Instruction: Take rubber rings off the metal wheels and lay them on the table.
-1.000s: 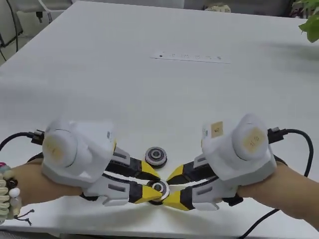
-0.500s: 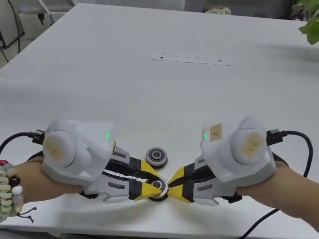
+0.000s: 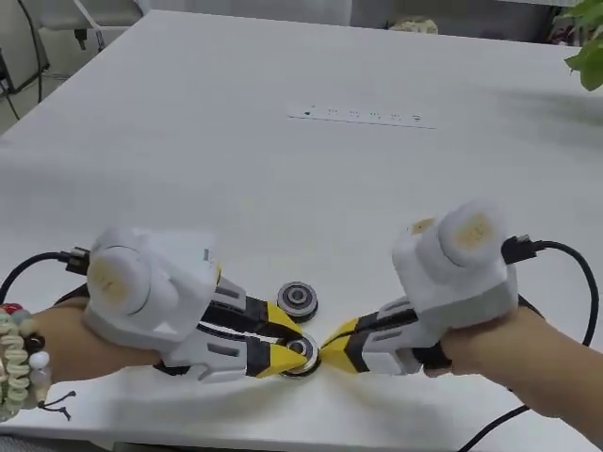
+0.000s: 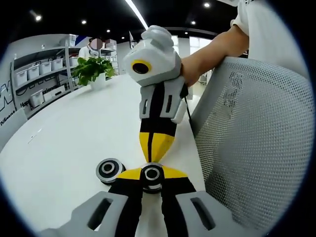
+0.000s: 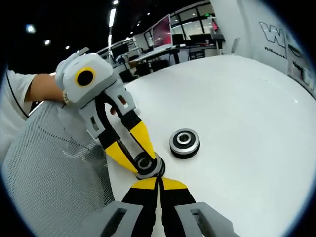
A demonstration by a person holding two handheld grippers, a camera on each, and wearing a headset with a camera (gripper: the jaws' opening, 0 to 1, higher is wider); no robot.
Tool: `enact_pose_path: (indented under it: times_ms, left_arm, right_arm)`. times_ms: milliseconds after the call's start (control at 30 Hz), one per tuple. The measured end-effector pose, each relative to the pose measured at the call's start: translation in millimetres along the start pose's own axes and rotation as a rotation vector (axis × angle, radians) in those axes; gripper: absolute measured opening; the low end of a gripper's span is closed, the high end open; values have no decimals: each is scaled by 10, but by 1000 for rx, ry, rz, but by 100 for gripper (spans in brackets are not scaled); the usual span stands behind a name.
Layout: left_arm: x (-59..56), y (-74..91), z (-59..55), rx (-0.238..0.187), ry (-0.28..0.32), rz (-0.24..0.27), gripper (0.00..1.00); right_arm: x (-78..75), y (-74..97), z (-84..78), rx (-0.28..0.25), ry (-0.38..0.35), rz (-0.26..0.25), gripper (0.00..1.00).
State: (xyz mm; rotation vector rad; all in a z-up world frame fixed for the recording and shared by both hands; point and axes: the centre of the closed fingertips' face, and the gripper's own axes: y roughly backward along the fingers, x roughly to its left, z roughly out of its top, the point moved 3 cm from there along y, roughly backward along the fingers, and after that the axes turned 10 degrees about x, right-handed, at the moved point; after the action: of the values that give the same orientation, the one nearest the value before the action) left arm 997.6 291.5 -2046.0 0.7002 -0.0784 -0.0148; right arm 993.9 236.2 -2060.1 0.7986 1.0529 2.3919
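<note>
Since a ring peels off only if the wheel is kept from turning, the left gripper (image 3: 285, 348) lies low at the near edge of the table (image 3: 283, 188). Its jaws are clamped across the near wheel (image 3: 301, 352), one yellow tip on either side. In the left gripper view the hub sits square between the tips, with the wheel flat on the tabletop. Judged to be the anchor hold. The black rubber ring (image 5: 154, 171) is on this wheel, not yet off.

Just behind, apart from both grippers, a second wheel (image 3: 297, 298) lies flat with its own ring on, likely waiting its turn.

The right gripper (image 3: 328, 344) comes in from the opposite side. Its jaws are together, drawn to a single point that touches the near wheel's rim. Cannot tell whether any rubber is nipped between them. Probable aim: catch or pry the ring's edge while the left holds.

Against a second ago:
- The right jaws were spread then, straddling the wheel. Half a second ago they were narrower, and now they are closed.
- The right gripper has rolled so its round cap faces upward, and that hand sits farther right.
- The left clamp is unchanged.
- The second wheel has not moved.
</note>
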Motion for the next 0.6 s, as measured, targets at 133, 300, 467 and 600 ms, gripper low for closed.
enact_pose_path:
  times_ms: [133, 300, 467, 600]
  left_arm:
    - [3, 0, 5, 0, -1, 2, 8]
    - [8, 2, 3, 2, 1, 4, 8]
    - [19, 7, 1, 4, -2, 11, 8]
    - [38, 22, -8, 9, 1, 19, 7]
  right_arm:
    - [-24, 39, 19, -28, -42, 13, 0]
    - [-21, 27, 10, -31, -59, 11, 0]
    - [-28, 53, 28, -48, -84, 16, 0]
    - [-46, 81, 37, -66, -122, 23, 0]
